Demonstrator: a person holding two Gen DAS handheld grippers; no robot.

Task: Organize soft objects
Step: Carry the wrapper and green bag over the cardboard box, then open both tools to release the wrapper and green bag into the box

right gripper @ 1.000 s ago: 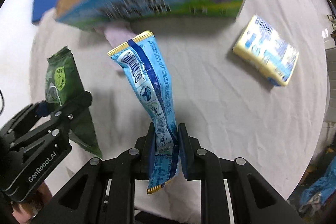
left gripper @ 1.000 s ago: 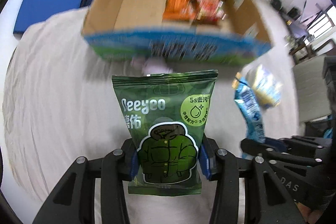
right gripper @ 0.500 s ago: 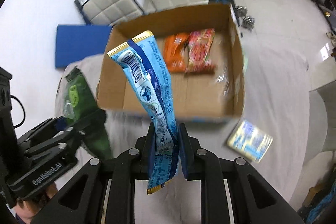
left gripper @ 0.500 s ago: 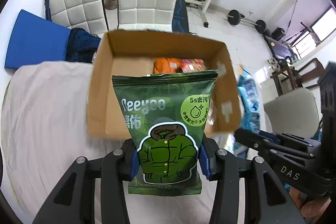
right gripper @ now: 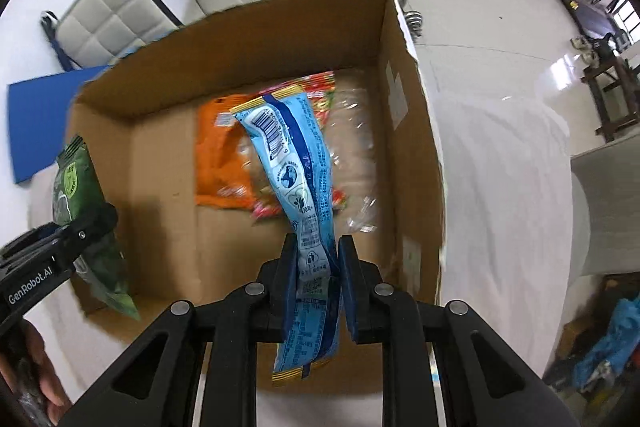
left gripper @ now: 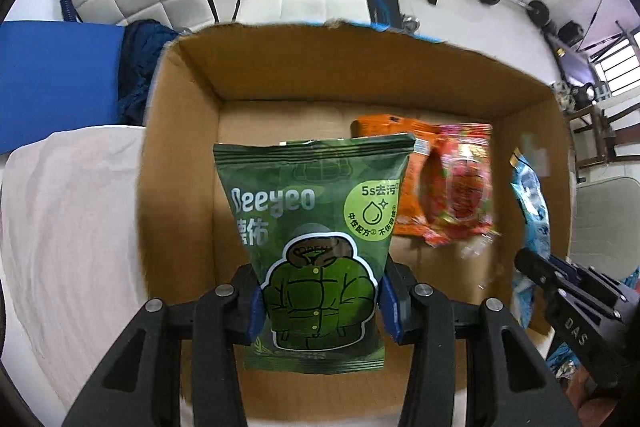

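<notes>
- Left gripper (left gripper: 322, 301) was clamped on a glossy green pouch (left gripper: 316, 227), flat, long axis running away from the camera, over the open cardboard box (left gripper: 180, 187).
- Right gripper (right gripper: 318, 277) pinched a crinkly blue packet (right gripper: 298, 179), narrow, twisted, over the same box.
- Orange packet (right gripper: 218, 163) lay on the box floor; red packet (left gripper: 464, 187) blurred, partly hidden.

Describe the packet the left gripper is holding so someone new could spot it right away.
Find the open cardboard box on the white-covered surface. Over its left half, the left gripper clamps a green pouch upright. Unlike the orange packet on the box floor and the light-blue packet, it shows a cartoon puffer jacket.
</notes>
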